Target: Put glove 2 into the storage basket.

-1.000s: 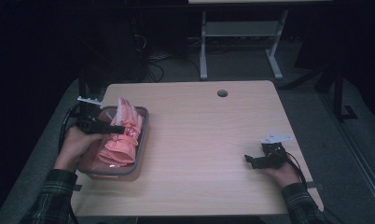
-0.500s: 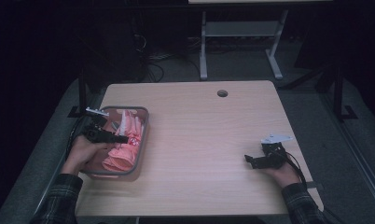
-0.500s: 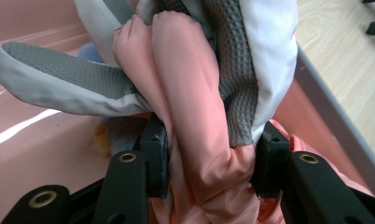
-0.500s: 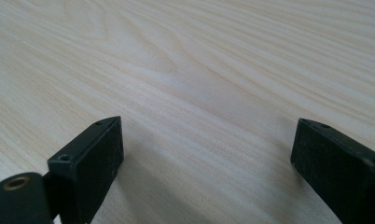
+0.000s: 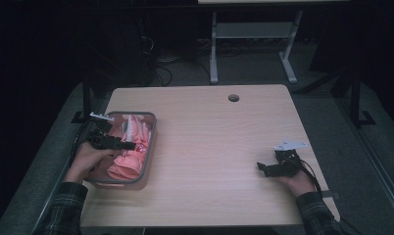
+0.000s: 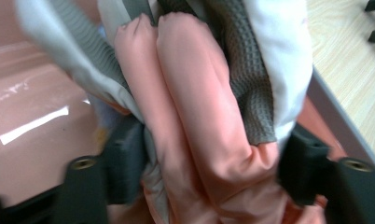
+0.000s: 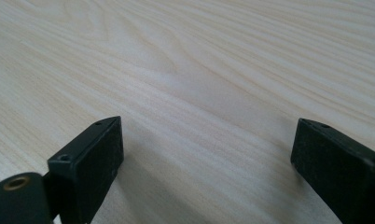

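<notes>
A salmon-pink garment (image 5: 131, 161) with white and grey waffle-knit parts lies bunched in a grey-rimmed bin (image 5: 153, 142) at the table's left. My left gripper (image 5: 129, 145) reaches into the bin over it. In the left gripper view the folded pink cloth (image 6: 190, 93) still fills the gap of my left gripper (image 6: 213, 172); the jaws have just been opening and stand wide, no longer squeezing the cloth. My right gripper (image 5: 261, 169) rests low at the table's right front, open (image 7: 206, 158) over bare wood with nothing between its jaws.
The bin's glossy pinkish floor (image 6: 36, 140) shows left of the cloth, and its grey rim (image 6: 335, 116) runs beside the light wooden table (image 5: 209, 137). A round cable hole (image 5: 233, 98) sits near the far edge. A metal stand (image 5: 254, 34) and cables lie beyond the table.
My left hand has sunk into the bin with the garment, which stood up in a peak a second ago and now lies lower. The right hand has not moved.
</notes>
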Motion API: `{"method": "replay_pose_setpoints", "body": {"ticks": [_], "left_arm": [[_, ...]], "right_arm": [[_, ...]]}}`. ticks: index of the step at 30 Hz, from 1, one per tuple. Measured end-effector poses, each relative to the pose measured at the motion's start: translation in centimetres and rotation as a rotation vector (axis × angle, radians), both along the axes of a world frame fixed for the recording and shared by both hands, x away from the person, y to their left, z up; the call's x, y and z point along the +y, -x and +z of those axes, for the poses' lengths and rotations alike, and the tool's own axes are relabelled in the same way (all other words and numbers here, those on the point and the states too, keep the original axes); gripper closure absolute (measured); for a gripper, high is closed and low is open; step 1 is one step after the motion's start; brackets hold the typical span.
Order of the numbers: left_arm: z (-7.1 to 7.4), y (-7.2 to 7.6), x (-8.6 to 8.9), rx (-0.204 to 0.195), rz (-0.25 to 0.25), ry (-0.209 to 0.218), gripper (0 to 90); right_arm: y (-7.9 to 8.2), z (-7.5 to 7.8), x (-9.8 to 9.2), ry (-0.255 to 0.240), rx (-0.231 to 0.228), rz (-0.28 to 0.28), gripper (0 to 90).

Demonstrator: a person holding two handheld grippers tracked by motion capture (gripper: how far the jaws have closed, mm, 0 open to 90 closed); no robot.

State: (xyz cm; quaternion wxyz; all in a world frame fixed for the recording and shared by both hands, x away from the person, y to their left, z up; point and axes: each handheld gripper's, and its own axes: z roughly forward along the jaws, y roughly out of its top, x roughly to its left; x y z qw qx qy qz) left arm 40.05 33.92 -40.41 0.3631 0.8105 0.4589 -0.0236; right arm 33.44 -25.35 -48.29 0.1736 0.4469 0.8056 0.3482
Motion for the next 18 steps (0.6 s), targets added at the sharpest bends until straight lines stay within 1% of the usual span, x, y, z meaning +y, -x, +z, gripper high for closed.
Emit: {"method": "replay_pose_setpoints", "body": {"ticks": [3, 5, 6, 7, 8, 13, 15, 17, 18], "left_arm": [[0.7, 0.1, 0.2, -0.02, 0.001, -0.009, 21.0], [1.4, 0.2, 0.3, -0.045, 0.009, -0.026, 16.7], [1.4, 0.2, 0.3, -0.045, 0.009, -0.026, 15.2], [1.8, 0.3, 0.3, -0.058, 0.017, -0.033, 15.2], [2.6, 0.6, 0.5, -0.086, 0.029, -0.04, 13.6], [4.5, 1.3, 1.0, -0.153, 0.054, -0.041, 13.3], [5.0, 1.4, 1.1, -0.167, 0.055, -0.04, 13.3], [5.3, 1.5, 1.0, -0.175, 0.049, -0.047, 13.3], [5.6, 1.7, 0.7, -0.185, 0.047, -0.052, 13.3]], "right_arm": [[0.0, 0.0, 0.0, 0.0, 0.0, 0.0, 8.7], [0.0, 0.0, 0.0, 0.0, 0.0, 0.0, 8.7], [0.0, 0.0, 0.0, 0.0, 0.0, 0.0, 8.7], [0.0, 0.0, 0.0, 0.0, 0.0, 0.0, 8.7], [0.0, 0.0, 0.0, 0.0, 0.0, 0.0, 8.7], [0.0, 0.0, 0.0, 0.0, 0.0, 0.0, 8.7], [0.0, 0.0, 0.0, 0.0, 0.0, 0.0, 8.7], [0.0, 0.0, 0.0, 0.0, 0.0, 0.0, 8.6], [0.0, 0.0, 0.0, 0.0, 0.0, 0.0, 8.6]]}}
